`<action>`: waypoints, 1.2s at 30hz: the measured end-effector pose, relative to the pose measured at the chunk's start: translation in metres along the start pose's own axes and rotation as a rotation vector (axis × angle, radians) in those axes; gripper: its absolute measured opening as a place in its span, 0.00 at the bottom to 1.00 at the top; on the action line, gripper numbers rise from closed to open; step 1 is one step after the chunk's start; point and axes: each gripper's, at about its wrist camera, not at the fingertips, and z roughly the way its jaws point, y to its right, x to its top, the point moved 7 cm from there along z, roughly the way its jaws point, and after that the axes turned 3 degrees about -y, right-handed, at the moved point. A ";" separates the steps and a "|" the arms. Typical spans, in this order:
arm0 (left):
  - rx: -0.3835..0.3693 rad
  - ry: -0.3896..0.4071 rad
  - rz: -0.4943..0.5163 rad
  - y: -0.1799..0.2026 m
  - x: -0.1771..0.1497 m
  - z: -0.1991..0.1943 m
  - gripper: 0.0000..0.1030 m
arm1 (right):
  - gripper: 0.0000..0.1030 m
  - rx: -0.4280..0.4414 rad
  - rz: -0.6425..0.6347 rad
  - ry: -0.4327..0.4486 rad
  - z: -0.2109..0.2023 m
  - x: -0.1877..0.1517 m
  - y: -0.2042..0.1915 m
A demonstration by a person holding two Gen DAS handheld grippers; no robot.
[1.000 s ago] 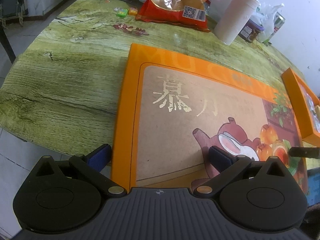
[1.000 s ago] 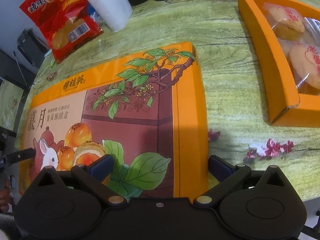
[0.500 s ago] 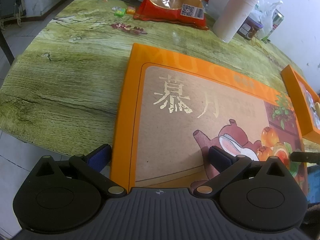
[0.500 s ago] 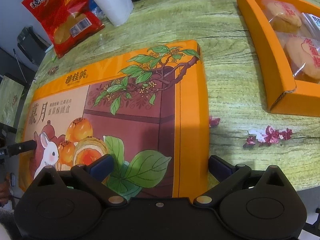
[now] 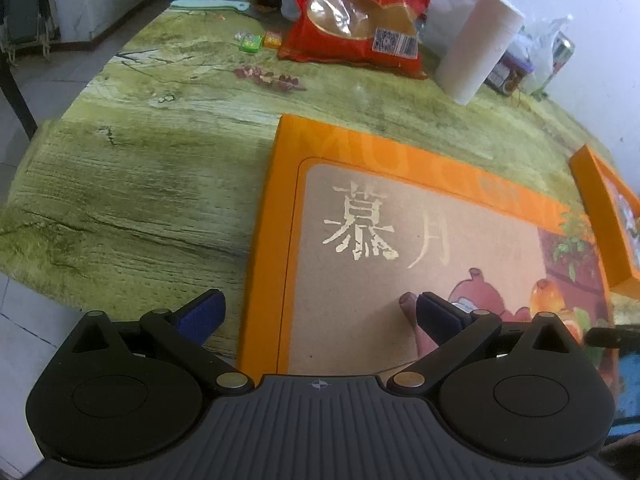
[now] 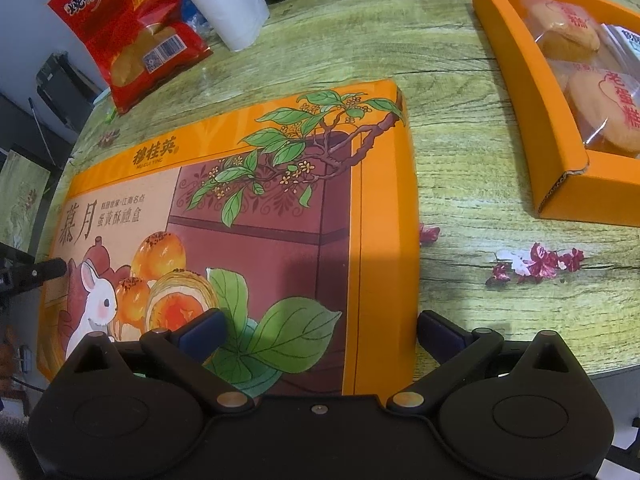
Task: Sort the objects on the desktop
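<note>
Orange cardboard lid (image 6: 224, 216), flat and printed, lies on the green wood-grain table (image 5: 140, 184) at its near edge. Left gripper (image 5: 318, 312) and right gripper (image 6: 320, 330) each straddle a near corner of it, fingers spread, gripping nothing. Right of the lid, apart, an open orange tray (image 6: 516, 80) holds wrapped round cakes (image 6: 608, 116). Since the earlier frames both grippers have advanced slightly. Beyond the lid: glossy red snack bag (image 5: 360, 20), white paper roll (image 5: 476, 48).
</note>
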 end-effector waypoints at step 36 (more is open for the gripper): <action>0.024 -0.062 -0.013 0.012 -0.004 0.006 1.00 | 1.00 -0.015 0.010 -0.061 0.005 0.018 0.003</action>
